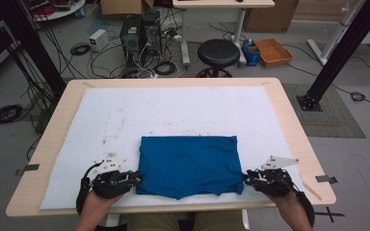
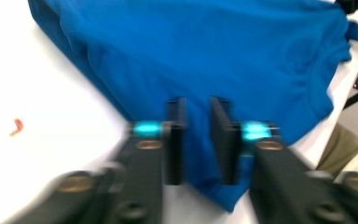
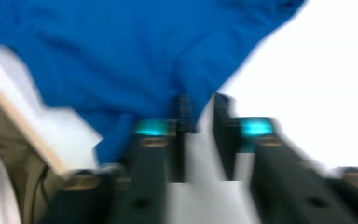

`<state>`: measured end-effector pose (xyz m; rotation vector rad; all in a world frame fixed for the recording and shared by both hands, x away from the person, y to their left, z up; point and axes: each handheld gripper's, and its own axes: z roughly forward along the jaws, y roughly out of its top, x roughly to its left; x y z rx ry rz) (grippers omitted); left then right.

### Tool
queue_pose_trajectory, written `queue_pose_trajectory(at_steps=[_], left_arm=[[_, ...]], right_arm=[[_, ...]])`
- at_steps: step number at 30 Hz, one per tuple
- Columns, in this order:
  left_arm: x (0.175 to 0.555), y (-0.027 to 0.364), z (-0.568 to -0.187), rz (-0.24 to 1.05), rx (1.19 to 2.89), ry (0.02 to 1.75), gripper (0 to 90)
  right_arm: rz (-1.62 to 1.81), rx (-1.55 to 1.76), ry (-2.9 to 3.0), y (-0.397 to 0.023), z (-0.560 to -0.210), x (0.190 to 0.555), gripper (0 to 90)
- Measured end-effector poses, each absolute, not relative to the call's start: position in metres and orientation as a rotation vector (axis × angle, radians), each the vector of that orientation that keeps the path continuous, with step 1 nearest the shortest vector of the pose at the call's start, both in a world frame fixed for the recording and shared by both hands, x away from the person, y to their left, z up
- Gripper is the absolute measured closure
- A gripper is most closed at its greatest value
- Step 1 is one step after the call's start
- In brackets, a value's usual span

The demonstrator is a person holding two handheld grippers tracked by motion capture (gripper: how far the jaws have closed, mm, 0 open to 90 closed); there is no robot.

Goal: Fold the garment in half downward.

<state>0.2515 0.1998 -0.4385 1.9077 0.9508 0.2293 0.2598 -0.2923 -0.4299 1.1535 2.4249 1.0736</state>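
Jaws a little apart on both sides: the left gripper (image 2: 197, 140) has parted its pads with a fold of the blue T-shirt (image 1: 189, 166) lying in the gap but not pinched, while the right gripper (image 3: 199, 140) stands equally narrow, its gap over bare white mat just off the cloth's near right corner. Neither has hold of anything. In the high view the left gripper (image 1: 136, 179) sits at the garment's near left corner and the right gripper (image 1: 247, 178) at its near right corner, a hand behind each. The shirt lies folded into a rough rectangle at the near middle of the white mat (image 1: 101, 125), which covers most of the wooden table (image 1: 289, 120); its near edge is uneven, with a small flap hanging towards the person. The step in hand looks like a release after a fold. The next move would likely call for a fresh grip on an edge for another fold, or for smoothing that ragged near hem.
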Motion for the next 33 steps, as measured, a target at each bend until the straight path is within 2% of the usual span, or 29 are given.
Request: queue_pose_trajectory(at_steps=[1,3,4,6,9,11,13,14,15,19,21,22,23,24,28,29,30,33], left_arm=[[0.252,0.2,-0.438,0.229,1.908,0.951,66.3],[0.253,0.201,-0.436,0.254,1.878,0.968,63.6],[0.254,0.202,-0.435,0.269,1.862,0.979,59.6],[0.259,0.205,-0.433,0.305,1.833,0.991,58.1],[0.267,0.207,-0.429,0.346,1.781,1.016,51.7],[0.273,0.209,-0.426,0.371,1.754,1.021,49.0],[0.28,0.21,-0.424,0.382,1.705,1.033,47.0],[0.283,0.211,-0.423,0.394,1.69,1.034,45.2],[0.286,0.211,-0.422,0.407,1.676,1.031,44.4],[0.298,0.21,-0.418,0.46,1.613,1.042,39.7],[0.302,0.21,-0.417,0.481,1.592,1.044,37.3],[0.302,0.21,-0.417,0.486,1.593,1.041,36.9],[0.303,0.21,-0.417,0.493,1.597,1.039,36.9],[0.303,0.211,-0.418,0.498,1.601,1.039,36.3],[0.303,0.216,-0.42,0.494,1.593,1.046,34.8],[0.303,0.217,-0.421,0.493,1.592,1.049,34.8],[0.302,0.217,-0.421,0.493,1.589,1.046,34.4],[0.301,0.221,-0.422,0.497,1.599,1.038,33.0]], right_arm=[[1.074,1.153,2.425,-0.292,-0.43,0.26,68.5],[1.102,1.184,2.383,-0.295,-0.426,0.261,59.2],[1.129,1.227,2.323,-0.297,-0.421,0.263,57.8],[1.14,1.241,2.308,-0.296,-0.42,0.266,55.8],[1.096,1.295,2.288,-0.285,-0.421,0.276,45.4],[1.04,1.306,2.333,-0.273,-0.43,0.285,44.3],[0.979,1.313,2.383,-0.262,-0.441,0.293,48.0],[0.971,1.286,2.367,-0.26,-0.442,0.293,61.8],[0.993,1.247,2.409,-0.26,-0.44,0.293,80.3],[0.914,1.163,2.414,-0.259,-0.436,0.29,87.5],[0.902,1.187,2.394,-0.262,-0.435,0.289,85.6],[0.959,1.238,2.396,-0.268,-0.436,0.289,56.2],[0.959,1.238,2.396,-0.268,-0.436,0.289,56.2],[0.992,1.273,2.375,-0.271,-0.436,0.289,45.0],[1.118,1.294,2.233,-0.287,-0.427,0.289,28.8],[1.118,1.294,2.233,-0.287,-0.427,0.289,28.8],[1.144,1.287,2.164,-0.293,-0.422,0.29,22.7],[1.167,1.26,2.114,-0.299,-0.416,0.294,21.0]])
